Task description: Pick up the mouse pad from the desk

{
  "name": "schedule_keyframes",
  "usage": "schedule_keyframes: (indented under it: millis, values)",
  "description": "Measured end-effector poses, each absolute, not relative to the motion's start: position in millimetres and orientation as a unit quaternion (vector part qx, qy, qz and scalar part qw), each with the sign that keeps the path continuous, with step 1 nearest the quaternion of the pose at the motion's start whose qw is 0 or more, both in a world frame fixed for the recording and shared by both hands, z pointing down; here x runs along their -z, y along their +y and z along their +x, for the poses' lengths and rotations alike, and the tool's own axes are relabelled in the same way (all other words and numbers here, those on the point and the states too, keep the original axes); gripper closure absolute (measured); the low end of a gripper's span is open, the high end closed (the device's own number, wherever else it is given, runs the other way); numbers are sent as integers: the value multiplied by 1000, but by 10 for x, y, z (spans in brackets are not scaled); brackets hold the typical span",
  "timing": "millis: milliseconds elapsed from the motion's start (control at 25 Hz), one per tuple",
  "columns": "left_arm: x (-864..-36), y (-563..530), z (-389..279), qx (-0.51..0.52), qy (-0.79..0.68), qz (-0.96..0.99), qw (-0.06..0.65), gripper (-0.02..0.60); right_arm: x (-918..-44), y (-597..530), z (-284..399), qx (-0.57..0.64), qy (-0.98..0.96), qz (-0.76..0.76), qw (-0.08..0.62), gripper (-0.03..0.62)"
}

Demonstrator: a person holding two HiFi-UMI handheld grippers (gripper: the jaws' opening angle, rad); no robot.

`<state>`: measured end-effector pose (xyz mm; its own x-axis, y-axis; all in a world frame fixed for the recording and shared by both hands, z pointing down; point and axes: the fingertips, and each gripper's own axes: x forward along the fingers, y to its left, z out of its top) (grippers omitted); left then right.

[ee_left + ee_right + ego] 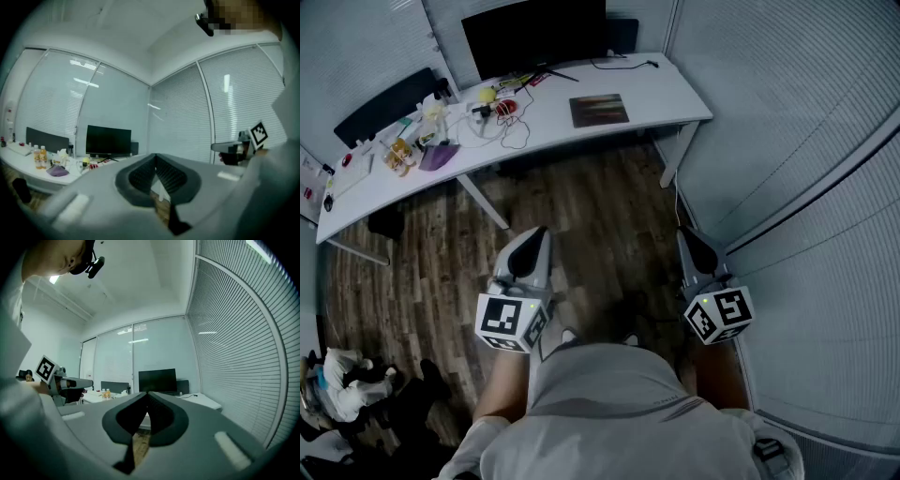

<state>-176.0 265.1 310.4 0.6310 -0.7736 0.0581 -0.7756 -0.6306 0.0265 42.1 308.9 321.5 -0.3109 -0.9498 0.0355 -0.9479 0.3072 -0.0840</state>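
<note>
My left tongs (533,246) and right tongs (688,242) were closed, empty; the dark rectangular mouse pad (599,110) lay far ahead on the white table (667,94), between them

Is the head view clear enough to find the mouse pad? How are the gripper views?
Head view: dim and bluish but sharp; the mouse pad shows plainly on the desk. Left gripper view: soft, the left gripper blurred up close, glare streaks on the glass wall. Right gripper view: blinds bent by fisheye.
</note>
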Motion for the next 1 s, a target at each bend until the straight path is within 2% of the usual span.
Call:
schedule_keyframes:
  millis: [640, 1000]
  values:
    - [-3120, 2710, -1687, -26, -422, 906, 26, 581, -3257, 3117, 434, 47, 812, -582, 3, 588]
    - [-3184, 2772, -1596, -34, -420, 906, 32, 581, -3306, 3171, 523, 69, 816, -572, 33, 588]
